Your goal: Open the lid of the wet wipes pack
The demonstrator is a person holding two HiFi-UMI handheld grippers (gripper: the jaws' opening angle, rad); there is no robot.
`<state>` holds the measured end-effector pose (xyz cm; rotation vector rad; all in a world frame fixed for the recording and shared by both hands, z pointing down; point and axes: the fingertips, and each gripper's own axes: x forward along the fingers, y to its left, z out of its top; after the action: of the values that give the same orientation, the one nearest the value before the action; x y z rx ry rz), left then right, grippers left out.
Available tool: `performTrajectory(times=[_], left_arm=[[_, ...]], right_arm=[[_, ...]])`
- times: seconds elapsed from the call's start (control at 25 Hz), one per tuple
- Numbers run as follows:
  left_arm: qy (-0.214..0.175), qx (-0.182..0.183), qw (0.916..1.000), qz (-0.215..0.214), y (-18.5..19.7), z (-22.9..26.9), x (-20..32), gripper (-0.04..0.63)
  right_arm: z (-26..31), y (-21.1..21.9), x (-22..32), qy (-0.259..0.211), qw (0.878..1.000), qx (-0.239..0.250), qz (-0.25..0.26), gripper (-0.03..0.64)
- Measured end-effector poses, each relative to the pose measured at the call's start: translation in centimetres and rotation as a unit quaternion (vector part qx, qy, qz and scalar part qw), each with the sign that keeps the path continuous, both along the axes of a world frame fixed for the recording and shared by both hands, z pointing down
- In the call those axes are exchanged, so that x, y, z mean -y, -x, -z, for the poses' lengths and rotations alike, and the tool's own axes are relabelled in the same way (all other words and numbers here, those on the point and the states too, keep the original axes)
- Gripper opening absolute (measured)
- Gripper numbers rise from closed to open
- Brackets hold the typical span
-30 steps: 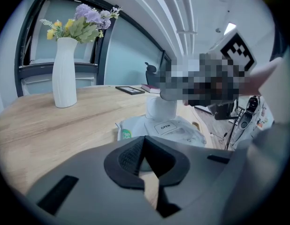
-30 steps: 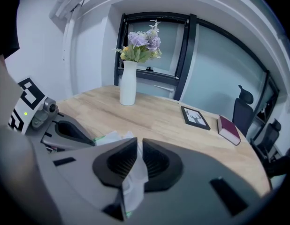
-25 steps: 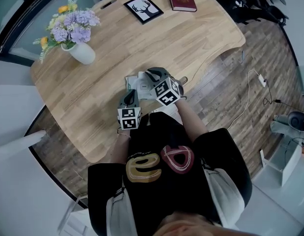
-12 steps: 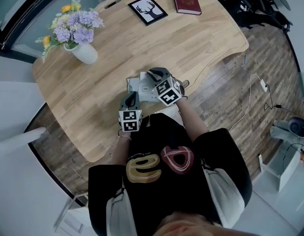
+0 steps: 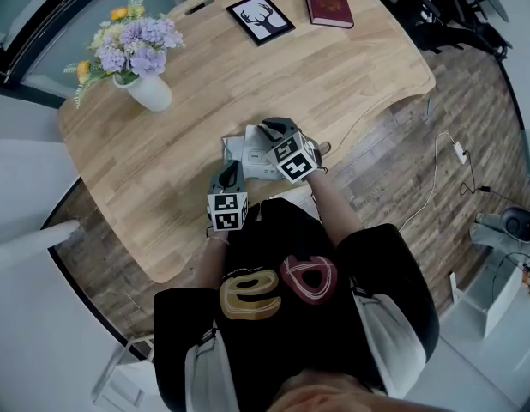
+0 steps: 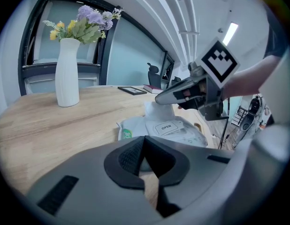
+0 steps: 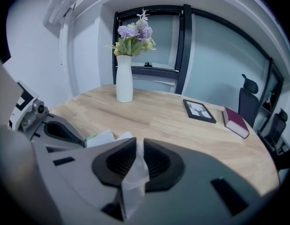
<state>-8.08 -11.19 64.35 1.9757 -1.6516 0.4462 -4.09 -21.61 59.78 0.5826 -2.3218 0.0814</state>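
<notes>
The white wet wipes pack (image 5: 246, 149) lies flat near the table's front edge, and its "OPEN" label (image 6: 165, 126) faces up. My left gripper (image 5: 230, 168) is shut, with its tips at the pack's near left end. I cannot tell if it pinches the pack. My right gripper (image 5: 270, 130) hovers over the pack's far end. A thin white sheet (image 7: 134, 172) rising from the pack (image 7: 103, 138) sits between its pads, and its jaws are opening slightly. Whether that sheet is a flap or a wipe is unclear. In the left gripper view the right gripper (image 6: 160, 99) points at a raised white fold.
On the wooden table (image 5: 162, 196) a white vase of flowers (image 5: 150, 91) stands at the far left. A framed deer picture (image 5: 260, 17) and a red book (image 5: 328, 1) lie at the far edge. A white cable (image 5: 436, 178) runs over the floor on the right.
</notes>
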Motion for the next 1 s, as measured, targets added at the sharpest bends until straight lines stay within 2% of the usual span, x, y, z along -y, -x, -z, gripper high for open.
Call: performTrajectory(times=[0.48,1.0], left_arm=[[0.008,-0.002,1.0,0.005,0.1,-0.1,0.0,0.014],[0.017,-0.016,0.9996,0.017,0.2,0.1,-0.2,0.015]], right_arm=[[0.5,0.0,-0.3,-0.013,1.0,-0.005,-0.005,0.061],[2.3,-0.9,-1.1,-0.013,0.999,0.024,-0.022,0.084]])
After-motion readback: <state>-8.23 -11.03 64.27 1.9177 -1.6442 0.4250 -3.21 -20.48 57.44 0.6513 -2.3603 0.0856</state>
